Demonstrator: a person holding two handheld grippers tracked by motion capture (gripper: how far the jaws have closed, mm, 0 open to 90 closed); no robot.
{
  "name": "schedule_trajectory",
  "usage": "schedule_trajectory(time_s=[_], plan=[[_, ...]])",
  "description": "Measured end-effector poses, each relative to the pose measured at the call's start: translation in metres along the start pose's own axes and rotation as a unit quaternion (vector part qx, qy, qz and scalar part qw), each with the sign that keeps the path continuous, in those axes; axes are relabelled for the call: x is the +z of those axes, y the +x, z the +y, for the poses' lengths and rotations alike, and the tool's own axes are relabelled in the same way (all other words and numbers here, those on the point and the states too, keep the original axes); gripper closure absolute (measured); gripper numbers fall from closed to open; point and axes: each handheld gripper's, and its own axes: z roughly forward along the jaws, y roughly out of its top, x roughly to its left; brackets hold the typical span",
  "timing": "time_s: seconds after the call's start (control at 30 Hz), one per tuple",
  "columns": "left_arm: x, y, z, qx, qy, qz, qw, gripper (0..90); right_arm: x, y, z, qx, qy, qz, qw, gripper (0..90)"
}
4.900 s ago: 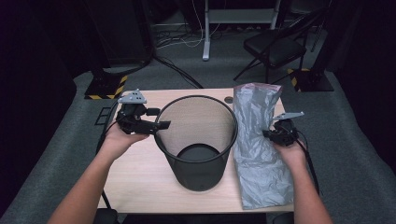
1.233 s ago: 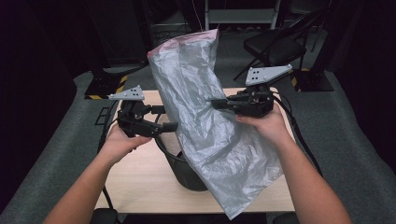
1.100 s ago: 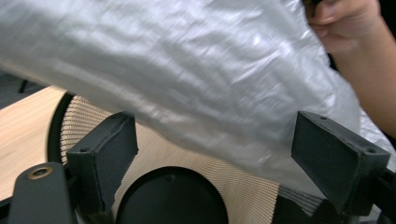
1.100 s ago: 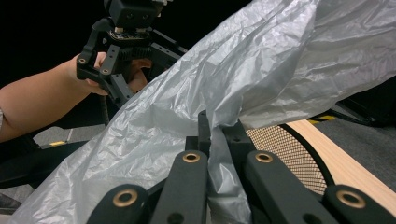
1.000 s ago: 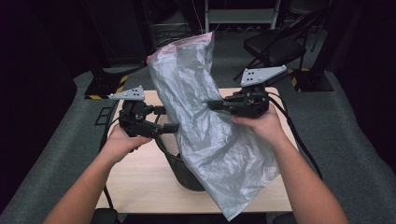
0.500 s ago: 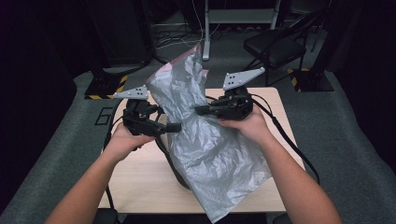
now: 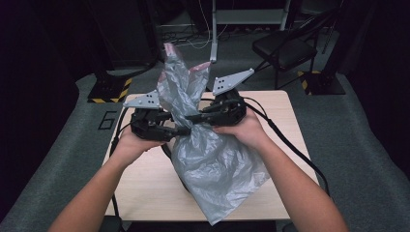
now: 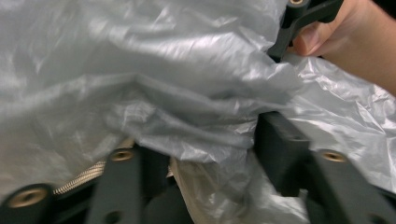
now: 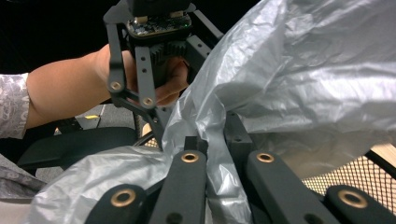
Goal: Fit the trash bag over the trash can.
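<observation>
A light wooden desk (image 7: 145, 186) stands on grey carpet (image 7: 63, 159). A black mesh bin (image 7: 179, 171) stands on the desk near its middle, mostly hidden behind a grey plastic bag (image 7: 217, 169), whose lower end hangs over the front part of the desk. Black cables (image 7: 290, 145) trail across the right side.

Both forearms reach forward, the left claw (image 7: 181, 129) and right claw (image 7: 192, 117) nearly tip to tip. The right is clamped; the left's jaws have just been closing.
</observation>
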Motion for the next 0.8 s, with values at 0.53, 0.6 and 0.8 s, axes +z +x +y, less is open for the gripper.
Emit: schedule_trajectory(time_s=[0.53,0.6,0.8], plan=[[-0.010,0.004,0.000,0.023,0.012,0.072,0.9971,85.9,-0.014,0.003,0.002,-0.009,0.022,-0.080,0.9965,42.1],[-0.014,0.004,0.000,0.023,0.014,0.080,0.9964,86.1,-0.020,0.004,0.000,-0.011,0.027,-0.090,0.9956,40.7],[-0.025,0.009,-0.003,0.023,0.017,0.117,0.9927,86.6,-0.034,0.006,-0.016,0.000,0.041,-0.104,0.9937,39.2]])
